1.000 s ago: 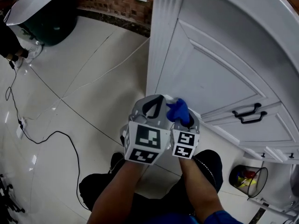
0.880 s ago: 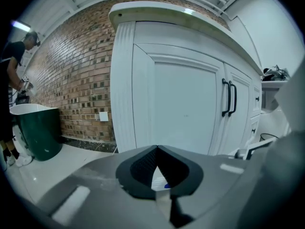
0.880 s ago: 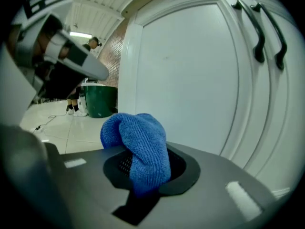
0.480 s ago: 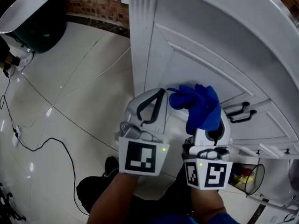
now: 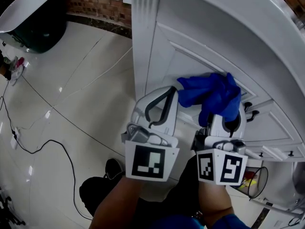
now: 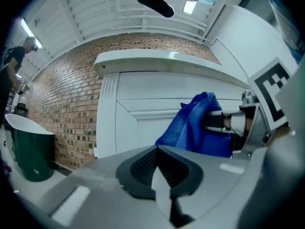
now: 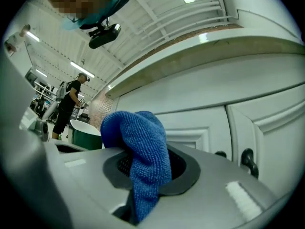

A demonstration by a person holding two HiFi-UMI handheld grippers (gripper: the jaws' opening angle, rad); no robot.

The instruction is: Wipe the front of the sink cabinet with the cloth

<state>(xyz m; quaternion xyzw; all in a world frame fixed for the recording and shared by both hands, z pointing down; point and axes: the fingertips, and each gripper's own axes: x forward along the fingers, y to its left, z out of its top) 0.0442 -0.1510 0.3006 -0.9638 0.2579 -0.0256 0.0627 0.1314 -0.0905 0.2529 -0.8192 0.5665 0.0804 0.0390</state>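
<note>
My right gripper (image 5: pixel 224 120) is shut on a blue cloth (image 5: pixel 212 95), which bunches over its tip and rests against the white sink cabinet door (image 5: pixel 200 66). In the right gripper view the blue cloth (image 7: pixel 143 156) is pinched between the jaws with the cabinet door (image 7: pixel 190 128) just beyond. My left gripper (image 5: pixel 159 109) is shut and empty, close beside the right one, its tip near the door's left panel. From the left gripper view the cloth (image 6: pixel 195 128) hangs at the right, in front of the cabinet (image 6: pixel 138 113).
Black door handles (image 5: pixel 249 111) sit right of the cloth. A dark green tub (image 5: pixel 33 18) stands far left by the brick wall (image 5: pixel 97 1). A black cable (image 5: pixel 57 142) runs over the tiled floor. A mesh bin (image 5: pixel 251 180) is at lower right.
The right gripper has carried the cloth up and to the right, from beside the left gripper onto the cabinet door. The left gripper stayed near the door's left side.
</note>
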